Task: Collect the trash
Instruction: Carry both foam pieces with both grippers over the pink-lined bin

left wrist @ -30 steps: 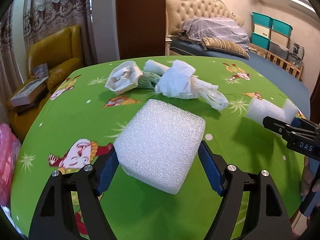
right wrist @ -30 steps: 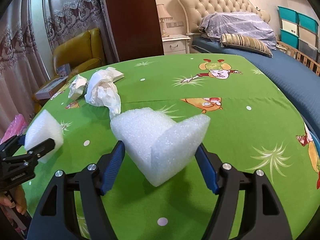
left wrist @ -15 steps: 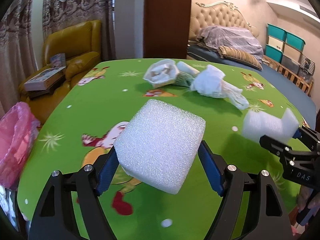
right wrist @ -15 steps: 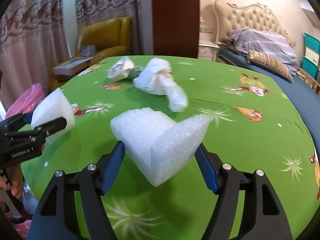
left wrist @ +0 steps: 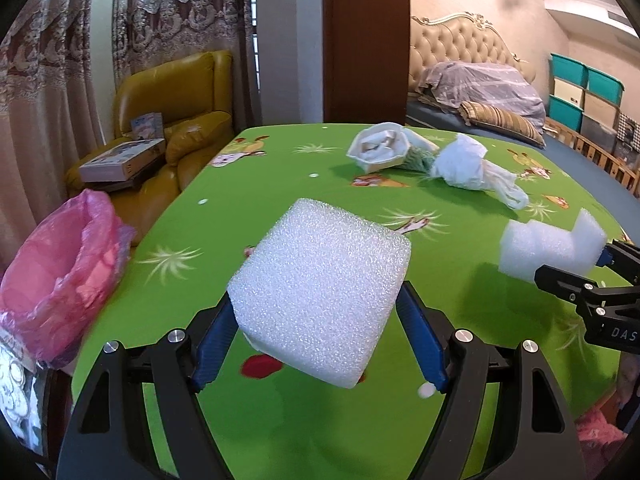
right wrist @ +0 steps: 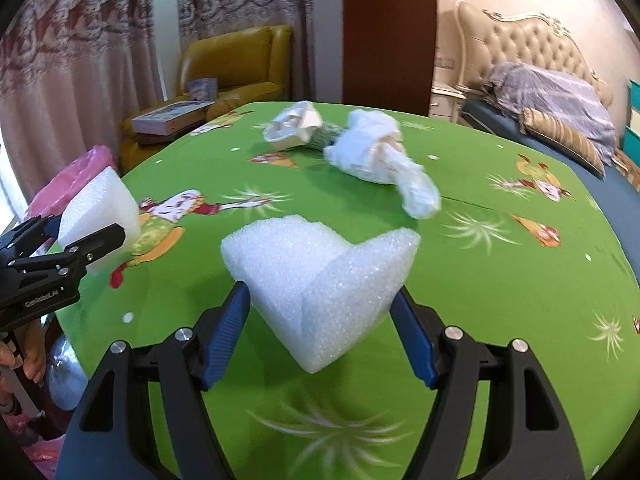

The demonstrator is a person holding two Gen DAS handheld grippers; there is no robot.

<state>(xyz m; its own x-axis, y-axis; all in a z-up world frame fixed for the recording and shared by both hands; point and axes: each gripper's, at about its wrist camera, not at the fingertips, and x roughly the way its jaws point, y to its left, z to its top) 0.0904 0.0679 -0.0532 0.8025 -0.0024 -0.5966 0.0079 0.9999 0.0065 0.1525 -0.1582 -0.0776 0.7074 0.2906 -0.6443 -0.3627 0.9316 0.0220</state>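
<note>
My left gripper point(left wrist: 320, 336) is shut on a white foam block point(left wrist: 320, 288) and holds it above the green table point(left wrist: 280, 420). The right gripper point(right wrist: 320, 328) is shut on an angled white foam corner piece point(right wrist: 324, 284). Each gripper shows in the other's view: the right one point(left wrist: 560, 256) at the right edge with its foam point(left wrist: 548, 240), the left one point(right wrist: 80, 236) at the left edge with its block point(right wrist: 100, 208). A pink-lined trash bin point(left wrist: 56, 276) stands off the table's left edge. A crumpled white paper cup point(left wrist: 380, 152) and a crumpled white bag point(left wrist: 472, 172) lie on the far side of the table.
A yellow armchair point(left wrist: 176, 104) with boxes point(left wrist: 120, 164) on it stands behind the bin. Curtains point(left wrist: 60, 60) hang at the left. A bed point(left wrist: 492, 96) with a tufted headboard and stacked storage boxes point(left wrist: 580, 100) are at the right. A hand point(right wrist: 24, 364) shows at the lower left.
Both grippers have swung leftward over the table with their foam pieces still gripped. The pink bin has come into view at the left, and the crumpled trash now lies further right.
</note>
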